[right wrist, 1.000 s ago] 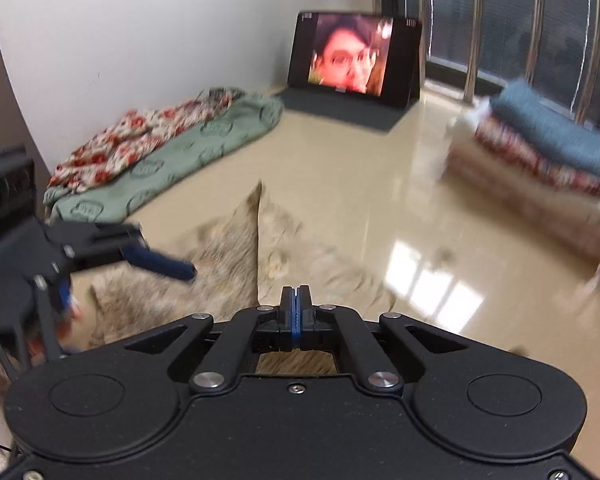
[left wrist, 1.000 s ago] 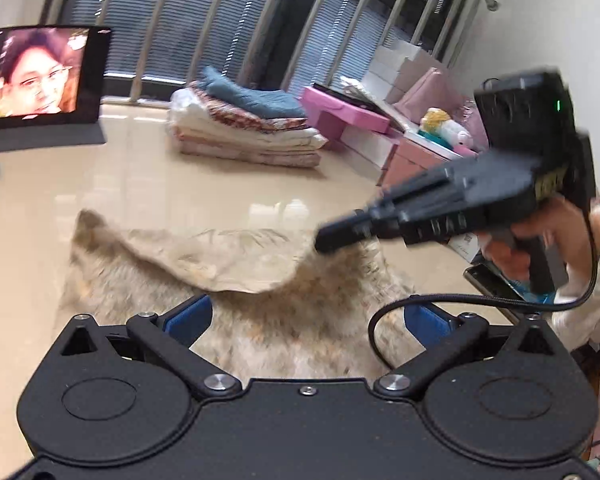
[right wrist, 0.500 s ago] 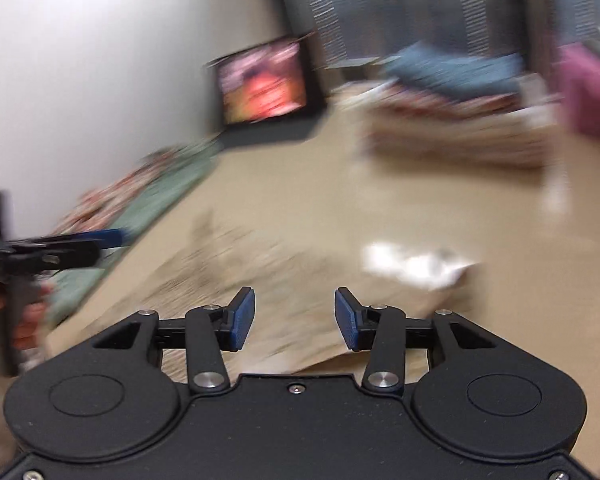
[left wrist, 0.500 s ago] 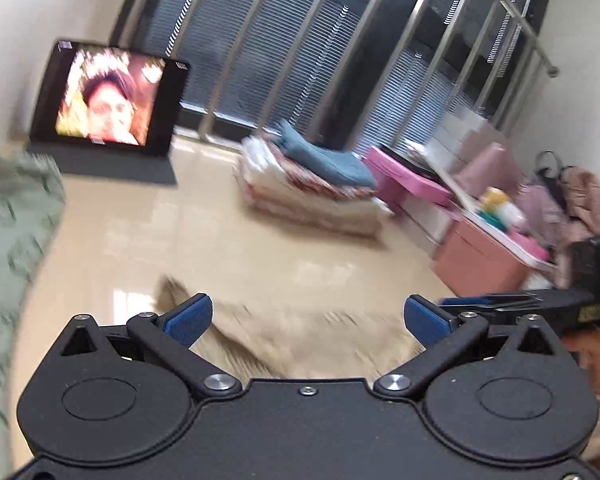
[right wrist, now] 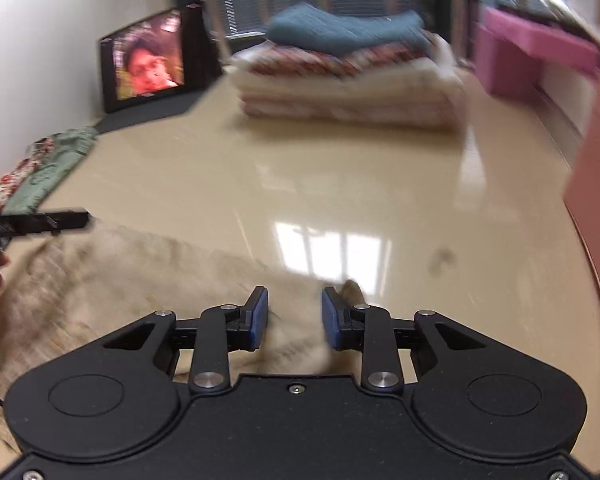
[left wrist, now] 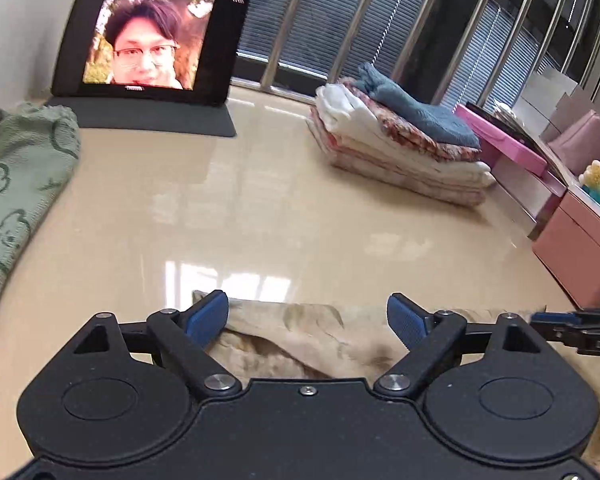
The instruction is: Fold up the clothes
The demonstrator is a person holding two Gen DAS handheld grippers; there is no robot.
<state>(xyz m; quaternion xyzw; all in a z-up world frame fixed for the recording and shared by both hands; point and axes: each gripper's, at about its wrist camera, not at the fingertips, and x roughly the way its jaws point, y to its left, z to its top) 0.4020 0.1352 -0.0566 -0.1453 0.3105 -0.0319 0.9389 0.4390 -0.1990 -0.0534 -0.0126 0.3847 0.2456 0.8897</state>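
The left gripper hangs over the near edge of a beige patterned cloth on the glossy surface, its jaws closing, cloth between them untouched. At 3 o'clock the right gripper pokes in. A stack of folded clothes sits at 1 o'clock, a tablet at 11.

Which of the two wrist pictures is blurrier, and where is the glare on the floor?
Right wrist view: motion-smeared, the beige cloth and folded stack streaky; window glare on the floor. Left wrist view: sharper, the stack crisp, softer glare; both bend at the edges.
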